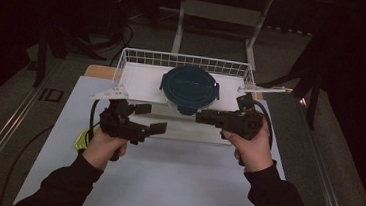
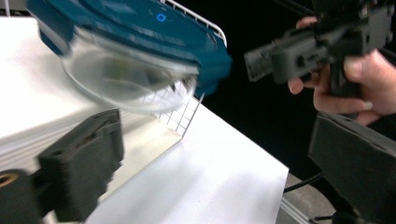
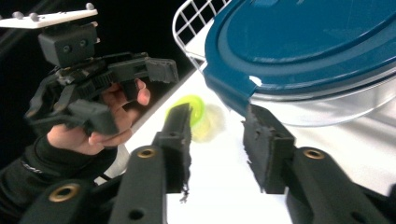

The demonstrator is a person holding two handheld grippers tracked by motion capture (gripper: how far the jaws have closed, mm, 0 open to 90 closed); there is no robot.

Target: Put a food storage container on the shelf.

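High view: round glass container with a dark teal clip lid sits at the front edge of the white wire tray, overhanging it slightly toward the person. Tray is at the far edge of the white table surface.

Left gripper is near the tray's front-left corner, jaws spread wide, nothing between them, well clear of the container. Left gripper view agrees: both black jaws far apart, container ahead and above, untouched.

Right gripper is just off the container's front-right side, pointing left across the tray front. Right gripper view: jaws partly apart and empty; the lid's clip tab hangs just above the right jaw, contact can't be confirmed. So released, not gripping.

A yellow-green object lies near the table's left edge, beside the left hand; it also shows blurred past the jaws in the right gripper view.
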